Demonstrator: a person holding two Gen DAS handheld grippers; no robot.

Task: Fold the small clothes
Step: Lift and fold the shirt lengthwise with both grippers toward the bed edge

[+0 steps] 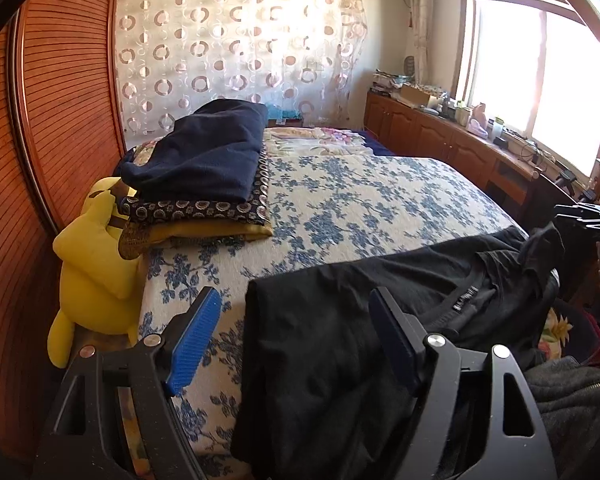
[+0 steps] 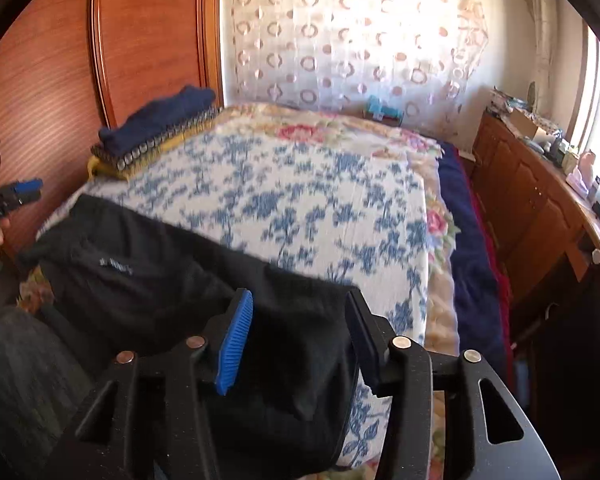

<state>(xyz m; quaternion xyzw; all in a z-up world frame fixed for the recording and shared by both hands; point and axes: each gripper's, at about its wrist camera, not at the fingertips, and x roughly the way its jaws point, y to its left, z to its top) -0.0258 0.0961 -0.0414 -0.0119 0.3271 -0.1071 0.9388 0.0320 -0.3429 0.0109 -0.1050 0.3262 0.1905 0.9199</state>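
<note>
Item: black garment (image 1: 340, 320), laid flat across near edge of floral bed (image 1: 360, 200). Left gripper (image 1: 296, 332) wide, clear of cloth; right gripper (image 2: 300, 340) partly apart, fabric between, unpinched. Advised: regrip corners evenly, fold square. Neck label (image 1: 465, 299): white lettering, unreadable.

Both tongs are showing the same build. The left tongs (image 1: 296, 336) are carrying black angular arms with triangular cut-outs and round silver screw heads, and the fingers are ending in blue ribbed pads (image 1: 194, 340) — bright blue on one side, darker on the shaded side. The right tongs (image 2: 300, 344) are wearing matching ribbed blue pads (image 2: 235, 346), with coppery and silver screws dotting the black frame.
</note>
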